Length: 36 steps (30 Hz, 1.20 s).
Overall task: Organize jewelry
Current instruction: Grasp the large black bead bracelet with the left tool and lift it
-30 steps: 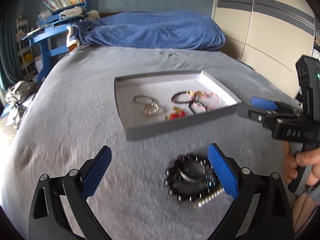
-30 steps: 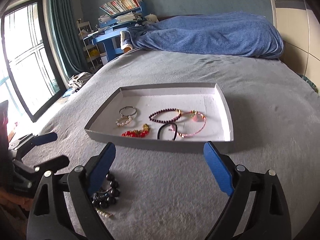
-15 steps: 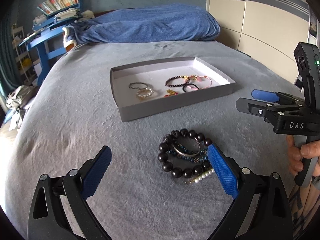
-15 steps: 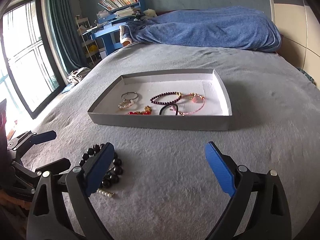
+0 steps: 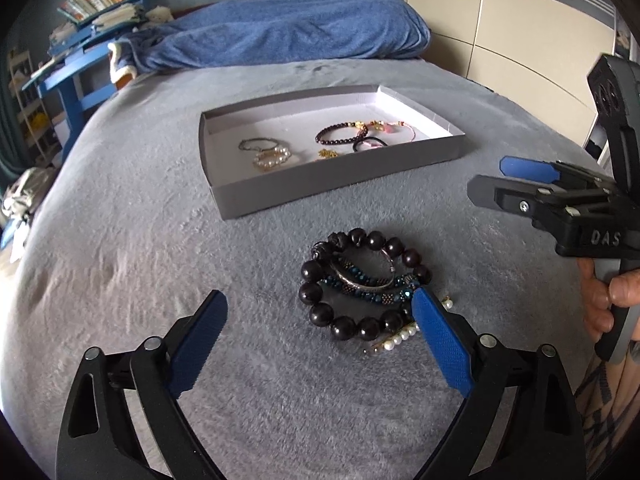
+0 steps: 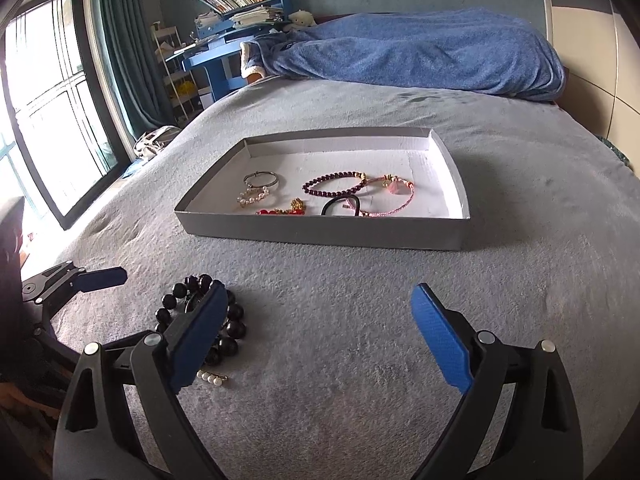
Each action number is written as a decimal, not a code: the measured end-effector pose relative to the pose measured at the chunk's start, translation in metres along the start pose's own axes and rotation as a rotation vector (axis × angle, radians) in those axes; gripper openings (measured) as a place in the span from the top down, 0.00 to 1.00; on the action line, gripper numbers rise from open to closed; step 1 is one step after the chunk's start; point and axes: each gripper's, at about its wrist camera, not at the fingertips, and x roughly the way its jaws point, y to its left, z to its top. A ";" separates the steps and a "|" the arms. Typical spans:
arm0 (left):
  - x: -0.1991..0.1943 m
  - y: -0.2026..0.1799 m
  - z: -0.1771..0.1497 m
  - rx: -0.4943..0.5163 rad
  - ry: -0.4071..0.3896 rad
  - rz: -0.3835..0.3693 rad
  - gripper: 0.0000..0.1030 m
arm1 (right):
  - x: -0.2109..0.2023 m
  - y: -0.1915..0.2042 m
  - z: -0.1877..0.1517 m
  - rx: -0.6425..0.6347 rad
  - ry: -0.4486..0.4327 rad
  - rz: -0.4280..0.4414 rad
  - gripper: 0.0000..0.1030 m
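Observation:
A pile of bracelets [image 5: 362, 284] lies on the grey bed cover: a large black bead bracelet, a metal bangle, blue bead strands and a pearl strand [image 5: 396, 338]. My left gripper [image 5: 320, 320] is open and empty just in front of the pile. A grey tray [image 5: 320, 182] beyond holds several bracelets [image 5: 340, 136]. My right gripper [image 6: 320, 312] is open and empty, right of the pile [image 6: 224, 320], facing the tray [image 6: 320, 236]. It also shows in the left wrist view [image 5: 516, 180].
A blue blanket [image 5: 288, 32] lies at the bed's far end. A blue desk with books [image 6: 236, 12] and a window [image 6: 44, 92] stand to the left. Cream wardrobe panels [image 5: 500, 28] are to the right.
Both grippers have drawn back and lower toward the near side. The tray looks farther away and the bracelet pile sits further ahead of my left gripper. Nothing was grasped.

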 end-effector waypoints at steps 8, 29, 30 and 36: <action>0.027 0.012 0.009 -0.056 0.048 -0.027 0.37 | 0.005 0.001 -0.003 0.002 0.018 -0.005 0.11; -0.018 0.023 0.025 -0.141 -0.149 -0.146 0.85 | 0.008 0.000 -0.003 0.011 0.020 0.010 0.11; -0.023 0.027 0.025 -0.154 -0.166 -0.146 0.85 | 0.008 0.001 -0.003 0.009 0.021 0.013 0.11; -0.040 0.048 0.030 -0.222 -0.224 -0.119 0.85 | 0.012 0.009 -0.005 -0.023 0.033 0.036 0.11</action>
